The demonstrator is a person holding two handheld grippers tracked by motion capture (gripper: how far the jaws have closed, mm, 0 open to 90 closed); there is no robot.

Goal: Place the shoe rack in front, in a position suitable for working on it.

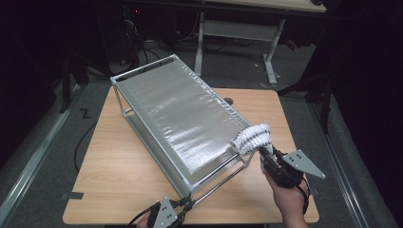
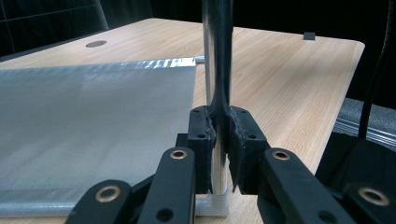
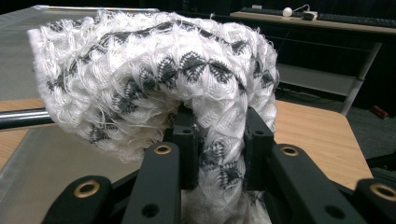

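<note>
Rack (image 1: 142,76) — mesh shelf bare | cloth (image 1: 253,137) at its corner — right gripper (image 1: 267,159) clamps it

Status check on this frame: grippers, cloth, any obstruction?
Left gripper clamped on rack post. Right gripper holding cloth at rack corner. Nothing in the way.

No readable text, label, brand or number on anything in view

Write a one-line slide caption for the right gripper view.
Right tool clamps a fuzzy white-and-grey cloth over the edge of the metal mesh rack on the wooden table.
</note>
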